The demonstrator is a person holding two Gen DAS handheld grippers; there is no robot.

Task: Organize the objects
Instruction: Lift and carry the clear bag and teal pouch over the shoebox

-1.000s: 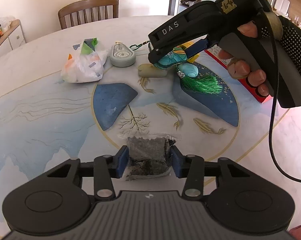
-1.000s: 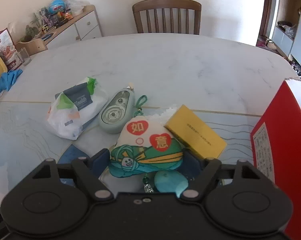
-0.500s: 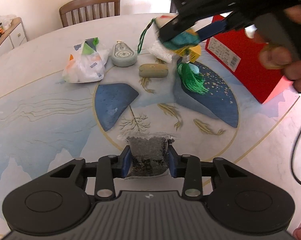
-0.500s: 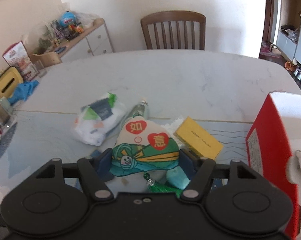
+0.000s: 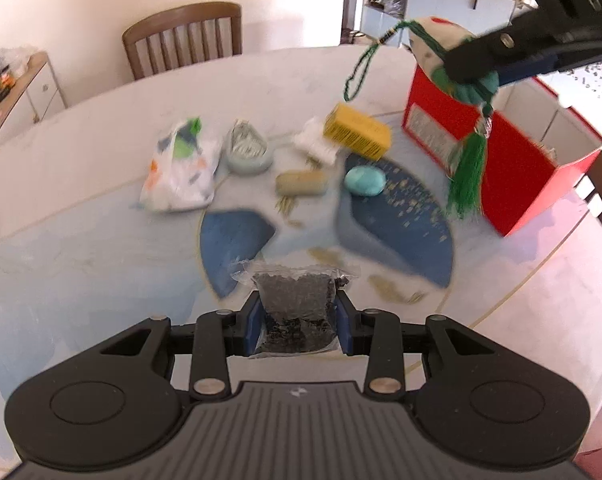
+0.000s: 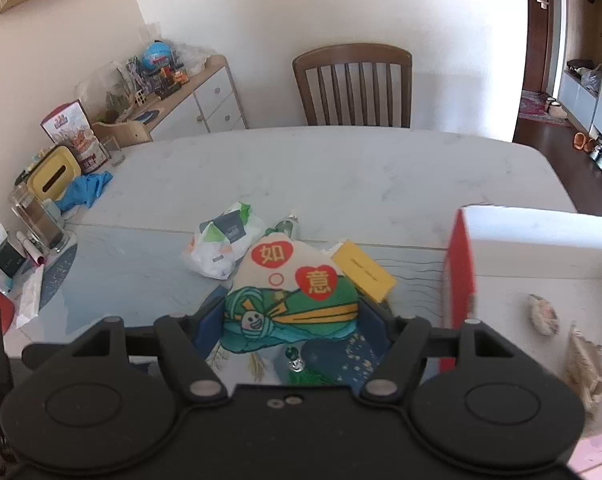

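Items on desk [image 5: 81, 184], left to right in left wrist view: one white plastic bag [image 5: 179, 168] with green and orange print; one grey-green teardrop-shaped case [image 5: 247, 148]; one tan cylinder [image 5: 301, 183]; one small white crumpled packet [image 5: 315, 145]; one yellow box [image 5: 358, 131]; one turquoise oval pebble-like piece [image 5: 365, 181]; one red open box [image 5: 501, 148] with white inside, at far right.

Left tongs [image 5: 297, 316]: narrowed onto one clear pouch of dark granules [image 5: 295, 304], blue pads pressing both its sides; pouch is lifted off the desk, near edge of scene.

Right tongs [image 6: 291, 320]: closed on one plush charm [image 6: 291, 292], cream top with two red hearts bearing characters, green and teal lower half. Charm is in the air beside the red box's [image 6: 459, 264] near-left wall; its green tassel [image 5: 467, 168] hangs down in front of the red side, green cord loop [image 5: 359, 64] trailing left. Inside the box, two pale shell-like pieces [image 6: 543, 314] on the white floor.

Surface: pale marble-look desk with a blue painted round panel with gold fish. Room: one wooden slat-back chair [image 6: 353, 84] at far side, white sideboard [image 6: 205, 100] at far left crowded with clutter, cream walls, doorway at right. Left view is motion-blurred.
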